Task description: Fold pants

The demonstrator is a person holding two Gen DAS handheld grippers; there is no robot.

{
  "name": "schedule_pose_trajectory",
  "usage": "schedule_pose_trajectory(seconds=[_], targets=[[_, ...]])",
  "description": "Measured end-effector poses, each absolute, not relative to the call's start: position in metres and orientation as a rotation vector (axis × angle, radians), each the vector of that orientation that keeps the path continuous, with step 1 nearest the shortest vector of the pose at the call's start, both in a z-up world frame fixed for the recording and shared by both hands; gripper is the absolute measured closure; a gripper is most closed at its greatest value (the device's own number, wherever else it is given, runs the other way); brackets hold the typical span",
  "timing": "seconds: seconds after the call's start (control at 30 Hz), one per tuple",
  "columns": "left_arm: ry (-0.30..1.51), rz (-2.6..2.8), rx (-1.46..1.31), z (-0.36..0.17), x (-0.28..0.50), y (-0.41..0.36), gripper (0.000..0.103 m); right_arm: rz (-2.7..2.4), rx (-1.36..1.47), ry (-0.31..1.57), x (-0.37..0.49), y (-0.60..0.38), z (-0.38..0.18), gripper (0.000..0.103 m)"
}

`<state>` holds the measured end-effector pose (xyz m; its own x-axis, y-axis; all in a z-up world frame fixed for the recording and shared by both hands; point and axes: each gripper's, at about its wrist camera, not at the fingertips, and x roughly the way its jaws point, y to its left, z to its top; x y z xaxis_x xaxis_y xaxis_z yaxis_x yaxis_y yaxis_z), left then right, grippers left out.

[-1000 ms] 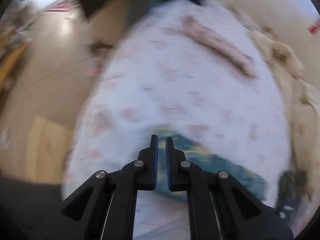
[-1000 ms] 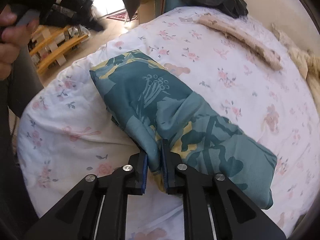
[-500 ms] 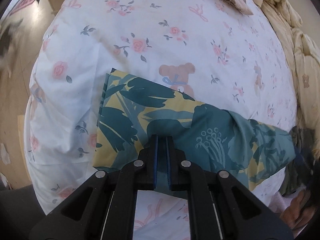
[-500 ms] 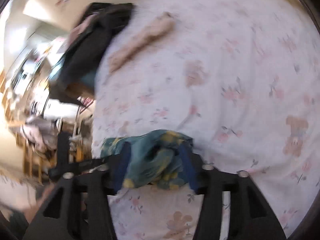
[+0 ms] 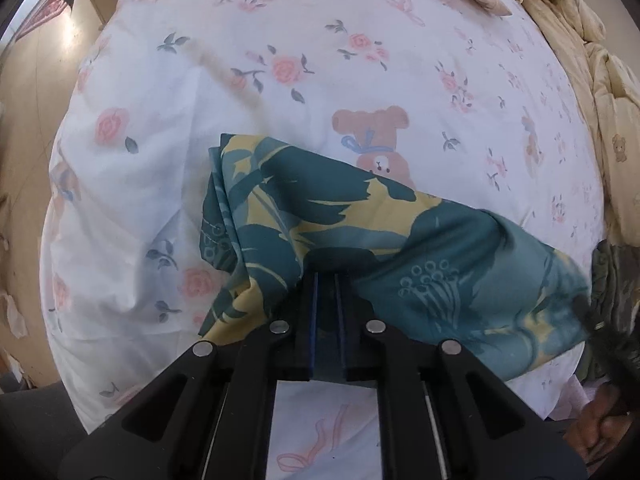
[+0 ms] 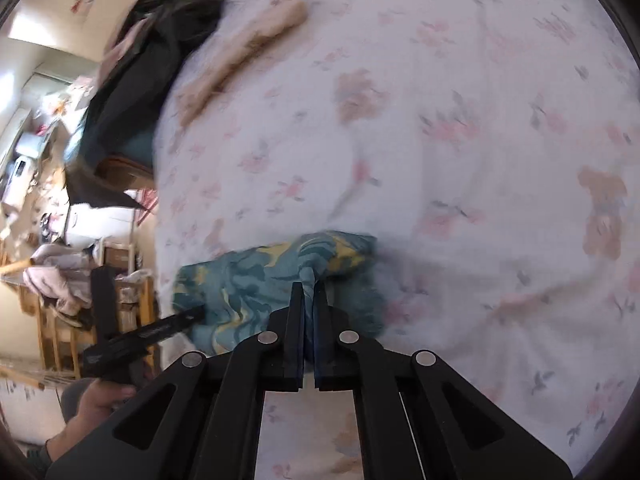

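The pants [image 5: 360, 232] are teal with yellow leaf print and lie folded into a band on the floral bed sheet [image 5: 320, 60]. My left gripper [image 5: 326, 276] is shut on the near edge of the pants, near their left end. In the right wrist view the pants [image 6: 260, 276] look bunched, and my right gripper [image 6: 307, 286] is shut on a pinched fold at their other end. The left gripper [image 6: 160, 332] shows in the right wrist view, reaching into the cloth from the left.
A beige quilt [image 5: 592, 60] lies along the bed's right side. A tan cloth strip [image 6: 240, 48] and dark clothes [image 6: 148, 60] lie at the far end. Beyond the bed's left edge are a wooden floor [image 5: 28, 100] and cluttered wooden furniture [image 6: 60, 280].
Both grippers have swung around with the pants. The pants went from a loose diagonal heap to a band stretched between the two grippers. The right gripper's jaws have closed tight on a fold.
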<state>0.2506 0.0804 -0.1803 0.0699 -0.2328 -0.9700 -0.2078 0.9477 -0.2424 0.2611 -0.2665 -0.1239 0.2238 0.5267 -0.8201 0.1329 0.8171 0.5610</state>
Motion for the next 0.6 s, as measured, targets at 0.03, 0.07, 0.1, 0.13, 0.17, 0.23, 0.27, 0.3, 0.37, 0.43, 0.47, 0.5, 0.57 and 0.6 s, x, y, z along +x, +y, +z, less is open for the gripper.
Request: schedule_pose_trajectory(seconds=[0.03, 0.07, 0.1, 0.13, 0.17, 0.23, 0.27, 0.3, 0.37, 0.43, 0.47, 0.5, 0.57, 0.6], targets=[[1.509, -0.018, -0.357, -0.18, 0.25, 0.081, 0.095, 0.268, 0.577, 1.366, 0.258, -0.265, -0.135, 0.102], [1.507, -0.013, -0.361, -0.179, 0.249, 0.081, 0.095, 0.247, 0.575, 1.39, 0.255, -0.264, -0.142, 0.102], [1.505, -0.005, -0.362, -0.178, 0.248, 0.081, 0.095, 0.224, 0.571, 1.411, 0.252, -0.265, -0.149, 0.1], [1.505, 0.004, -0.356, -0.177, 0.248, 0.08, 0.095, 0.176, 0.545, 1.424, 0.249, -0.269, -0.154, 0.101], [1.501, 0.013, -0.346, -0.176, 0.248, 0.079, 0.095, 0.102, 0.51, 1.456, 0.245, -0.274, -0.161, 0.094], [1.495, 0.022, -0.323, -0.169, 0.246, 0.076, 0.095, 0.043, 0.565, 1.536, 0.242, -0.288, -0.175, 0.094], [1.493, 0.024, -0.321, -0.166, 0.245, 0.078, 0.093, 0.047, 0.633, 1.523, 0.241, -0.297, -0.172, 0.094], [1.49, 0.025, -0.321, -0.163, 0.244, 0.078, 0.092, 0.037, 0.641, 1.477, 0.243, -0.303, -0.161, 0.094], [1.489, 0.034, -0.333, -0.158, 0.241, 0.08, 0.072, 0.074, 0.588, 1.366, 0.252, -0.303, -0.131, 0.093], [1.49, 0.042, -0.33, -0.159, 0.24, 0.082, 0.063, 0.141, 0.575, 1.314, 0.265, -0.296, -0.11, 0.075], [1.492, 0.042, -0.318, -0.159, 0.24, 0.082, 0.062, 0.174, 0.576, 1.309, 0.272, -0.292, -0.106, 0.046], [1.492, 0.038, -0.307, -0.16, 0.239, 0.081, 0.062, 0.203, 0.576, 1.311, 0.282, -0.287, -0.104, 0.034], [1.486, 0.042, -0.288, -0.16, 0.237, 0.08, 0.06, 0.229, 0.555, 1.326, 0.299, -0.275, -0.105, 0.036], [1.483, 0.044, -0.274, -0.16, 0.238, 0.078, 0.059, 0.241, 0.538, 1.344, 0.306, -0.266, -0.111, 0.04]])
